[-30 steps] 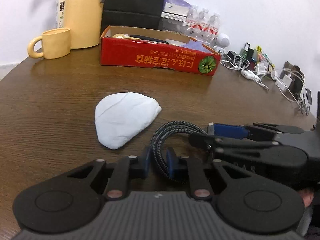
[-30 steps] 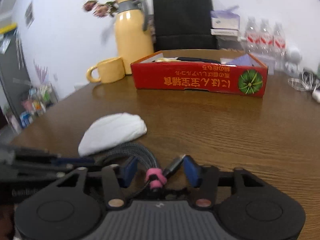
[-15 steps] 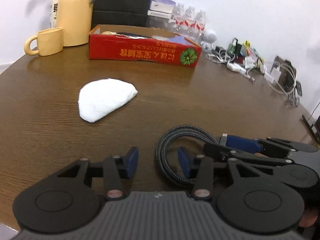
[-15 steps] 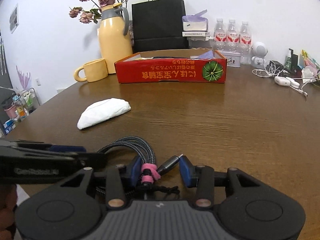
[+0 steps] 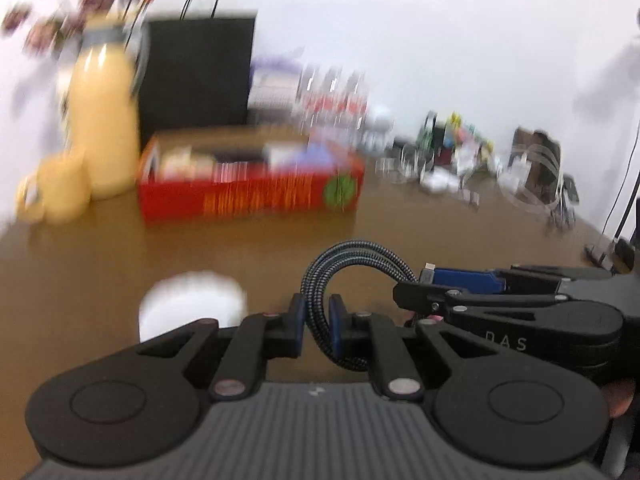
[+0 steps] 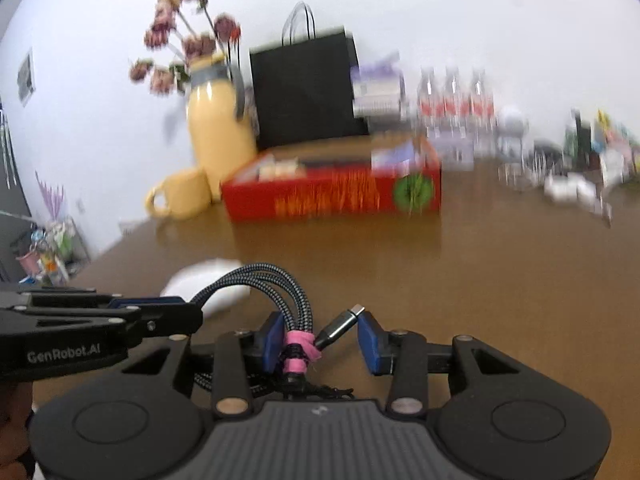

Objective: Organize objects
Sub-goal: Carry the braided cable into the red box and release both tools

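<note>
The left hand-held gripper has just closed and now clamps the braided cable loop. The right hand-held gripper, its jaws easing inward, stands part-open around the pink-tied bundle; whether it grips, I cannot tell. Both have lifted the cable off the bench, angled downward. The red box at twelve o'clock is the likely destination.

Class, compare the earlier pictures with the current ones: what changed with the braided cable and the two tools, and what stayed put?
The left tool, open around the braided cable half a second ago, has just closed on its loop. The right tool narrowed slightly around the pink-tied bundle. Both rose, lifting the cable. The white cloth and red box stayed.
</note>
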